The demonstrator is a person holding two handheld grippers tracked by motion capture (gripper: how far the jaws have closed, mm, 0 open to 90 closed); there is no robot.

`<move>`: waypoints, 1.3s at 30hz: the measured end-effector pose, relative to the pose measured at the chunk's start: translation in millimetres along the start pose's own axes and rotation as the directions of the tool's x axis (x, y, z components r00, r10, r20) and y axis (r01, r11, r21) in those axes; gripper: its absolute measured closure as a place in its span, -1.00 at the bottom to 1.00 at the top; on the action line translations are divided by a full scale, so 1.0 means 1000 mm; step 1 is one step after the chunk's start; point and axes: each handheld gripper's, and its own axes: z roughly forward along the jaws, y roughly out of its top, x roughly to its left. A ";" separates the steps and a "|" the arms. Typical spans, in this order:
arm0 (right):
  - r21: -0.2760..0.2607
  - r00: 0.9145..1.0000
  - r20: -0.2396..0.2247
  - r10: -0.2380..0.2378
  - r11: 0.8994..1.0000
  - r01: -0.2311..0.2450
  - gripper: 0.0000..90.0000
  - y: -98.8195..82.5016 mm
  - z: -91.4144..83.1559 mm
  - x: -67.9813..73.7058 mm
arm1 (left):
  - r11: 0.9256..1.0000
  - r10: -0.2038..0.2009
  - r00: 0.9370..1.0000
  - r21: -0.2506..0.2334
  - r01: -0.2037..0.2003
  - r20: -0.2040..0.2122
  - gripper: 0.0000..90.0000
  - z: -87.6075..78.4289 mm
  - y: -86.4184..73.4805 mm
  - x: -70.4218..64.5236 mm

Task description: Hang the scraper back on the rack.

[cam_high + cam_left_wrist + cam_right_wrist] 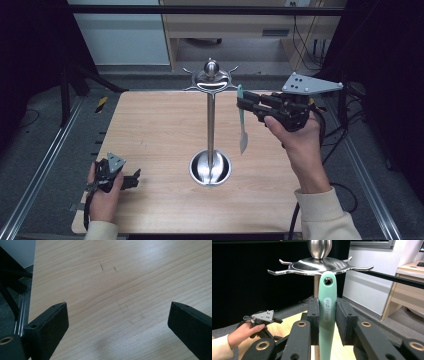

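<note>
Holding a green knife [241,120] upright by its handle, right gripper [243,104] is raised level beside the rack [212,80] top, jaws clamped. Left gripper [134,178] rests low on tabletop [150,125], left of rack base, jaws wide, empty.

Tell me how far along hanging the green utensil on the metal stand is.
Done: the right gripper is shut on the green utensil and has it raised upright beside the hook ring of the metal stand. In hand: the handle's hole sits just below a hook, not yet threaded on. Left: slip the hole over a hook and let go. The left gripper rests open on the table.
</note>
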 end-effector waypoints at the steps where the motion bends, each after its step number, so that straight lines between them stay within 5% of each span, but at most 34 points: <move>1: -0.002 1.000 0.001 -0.002 1.000 0.002 0.65 0.000 0.000 0.000 | 1.000 0.002 1.000 0.001 -0.002 0.001 -0.93 0.000 0.000 0.000; 39: -0.004 0.999 0.032 -0.012 1.000 0.012 0.64 -0.002 0.006 0.005 | 1.000 0.007 1.000 0.008 -0.007 0.006 -0.93 0.001 0.000 -0.001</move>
